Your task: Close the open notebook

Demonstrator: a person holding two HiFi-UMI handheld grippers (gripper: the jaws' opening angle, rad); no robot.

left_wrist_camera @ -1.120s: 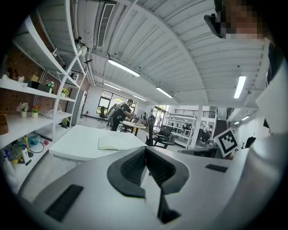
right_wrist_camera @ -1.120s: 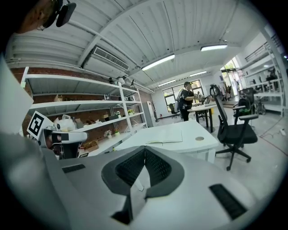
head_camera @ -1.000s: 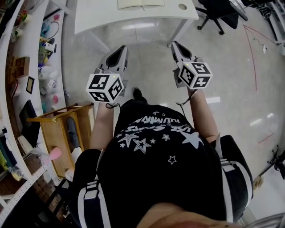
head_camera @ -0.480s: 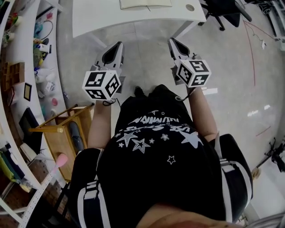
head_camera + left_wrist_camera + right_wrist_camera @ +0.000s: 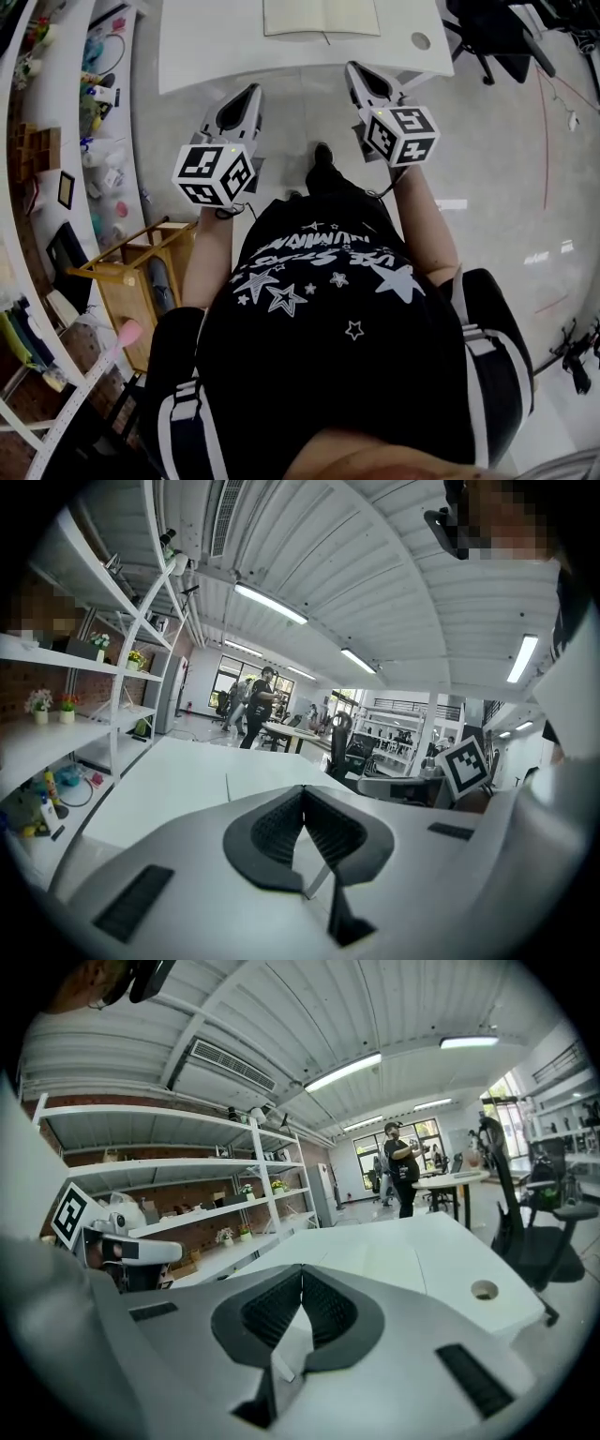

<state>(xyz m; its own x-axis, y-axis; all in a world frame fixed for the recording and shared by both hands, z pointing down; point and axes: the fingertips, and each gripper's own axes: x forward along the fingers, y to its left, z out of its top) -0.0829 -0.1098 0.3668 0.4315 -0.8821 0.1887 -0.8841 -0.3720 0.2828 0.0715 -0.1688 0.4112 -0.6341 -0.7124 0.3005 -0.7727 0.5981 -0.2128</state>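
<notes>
The open notebook [image 5: 322, 17] lies flat with pale pages on the white table [image 5: 216, 47] at the top of the head view. My left gripper [image 5: 251, 91] hangs over the floor just short of the table's near edge, jaws shut and empty. My right gripper [image 5: 353, 67] reaches the table's near edge, below and right of the notebook, and is also shut on nothing. In the left gripper view the notebook [image 5: 267, 778] shows beyond the closed tips [image 5: 303, 787]. In the right gripper view the notebook [image 5: 375, 1258] lies ahead of the closed tips [image 5: 302, 1267].
A round cable hole [image 5: 420, 40] sits in the table right of the notebook. A black office chair [image 5: 487, 28] stands at the far right. White shelves [image 5: 56, 141] with small items curve along the left. A wooden rack [image 5: 131, 272] stands beside my left leg.
I have stepped toward the table. Both grippers moved forward to its near edge, and more of the notebook has come into view. Both stay shut.
</notes>
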